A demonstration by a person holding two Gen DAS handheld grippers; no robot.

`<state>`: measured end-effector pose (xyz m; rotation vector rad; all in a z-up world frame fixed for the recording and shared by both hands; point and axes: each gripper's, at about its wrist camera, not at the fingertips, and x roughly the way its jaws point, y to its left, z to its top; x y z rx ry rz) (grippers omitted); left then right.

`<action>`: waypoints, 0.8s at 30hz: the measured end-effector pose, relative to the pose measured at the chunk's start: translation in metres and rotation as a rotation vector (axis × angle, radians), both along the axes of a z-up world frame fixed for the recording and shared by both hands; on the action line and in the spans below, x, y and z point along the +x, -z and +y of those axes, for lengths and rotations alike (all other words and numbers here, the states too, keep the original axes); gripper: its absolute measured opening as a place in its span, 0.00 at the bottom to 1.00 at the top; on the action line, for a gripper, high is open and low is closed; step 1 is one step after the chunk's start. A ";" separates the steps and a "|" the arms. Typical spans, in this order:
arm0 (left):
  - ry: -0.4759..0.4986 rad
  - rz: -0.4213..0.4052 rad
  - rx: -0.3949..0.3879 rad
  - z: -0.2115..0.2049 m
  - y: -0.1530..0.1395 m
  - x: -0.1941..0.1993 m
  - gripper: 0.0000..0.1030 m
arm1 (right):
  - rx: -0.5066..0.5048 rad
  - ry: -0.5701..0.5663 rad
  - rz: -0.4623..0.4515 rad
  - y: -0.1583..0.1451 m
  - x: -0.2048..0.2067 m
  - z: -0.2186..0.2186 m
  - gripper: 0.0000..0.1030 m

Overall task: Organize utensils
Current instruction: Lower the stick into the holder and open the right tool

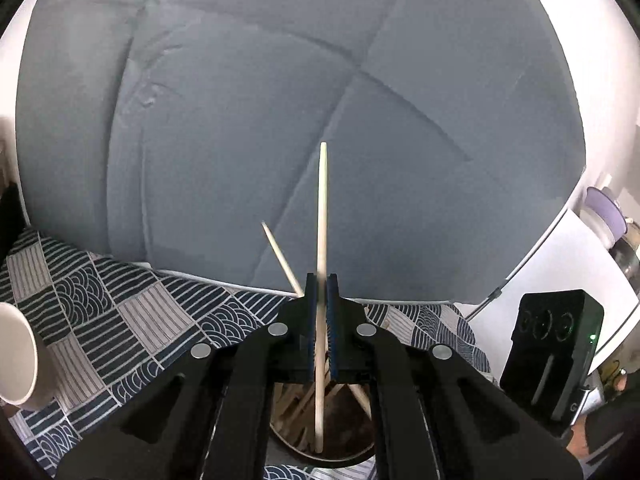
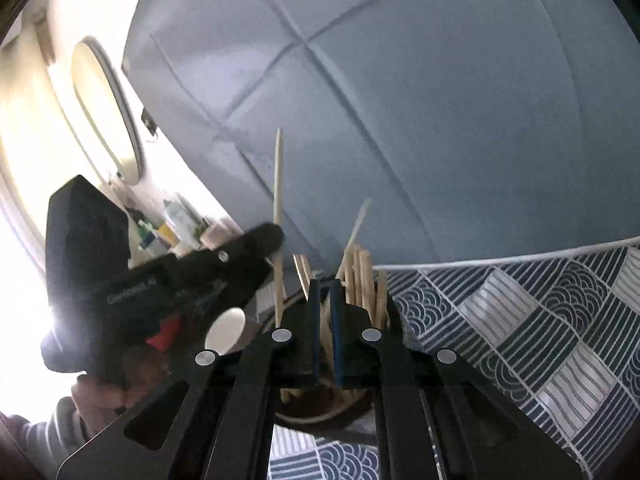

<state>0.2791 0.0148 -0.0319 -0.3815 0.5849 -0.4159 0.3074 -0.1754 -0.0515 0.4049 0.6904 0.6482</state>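
Observation:
My left gripper (image 1: 321, 280) is shut on a pale wooden chopstick (image 1: 323, 208) that stands nearly upright. Its lower end reaches down into a round holder (image 1: 292, 446) below the jaws, which has several chopsticks in it. A second chopstick (image 1: 280, 258) leans out to the left behind the fingers. In the right wrist view my right gripper (image 2: 325, 284) is shut on a chopstick (image 2: 356, 228) that slants up to the right, above the same holder (image 2: 308, 416) with its bundle of sticks (image 2: 362, 280). The left gripper (image 2: 276, 236) shows there at the left, with its chopstick (image 2: 278, 176).
A white mug (image 1: 16, 360) lies at the left on the blue-and-grey patterned tablecloth (image 1: 132, 312). A grey padded panel (image 1: 280, 100) rises close behind the table. The other gripper's black housing (image 1: 552, 360) is at the right. A person's hand (image 2: 100, 396) and a cluttered shelf (image 2: 172, 224) are at the left.

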 end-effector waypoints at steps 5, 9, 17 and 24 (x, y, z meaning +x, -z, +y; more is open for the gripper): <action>0.006 0.006 -0.012 -0.004 0.003 0.000 0.06 | -0.076 -0.036 -0.007 0.000 -0.005 0.009 0.08; -0.005 -0.004 -0.022 0.001 0.004 -0.003 0.42 | -0.114 -0.048 -0.033 -0.006 -0.012 0.012 0.08; -0.070 -0.031 -0.029 0.027 -0.009 -0.015 0.69 | -0.097 0.010 -0.041 -0.014 -0.022 -0.019 0.33; -0.157 0.048 -0.082 0.061 0.002 -0.017 0.79 | 0.012 0.128 0.075 -0.006 -0.013 -0.068 0.55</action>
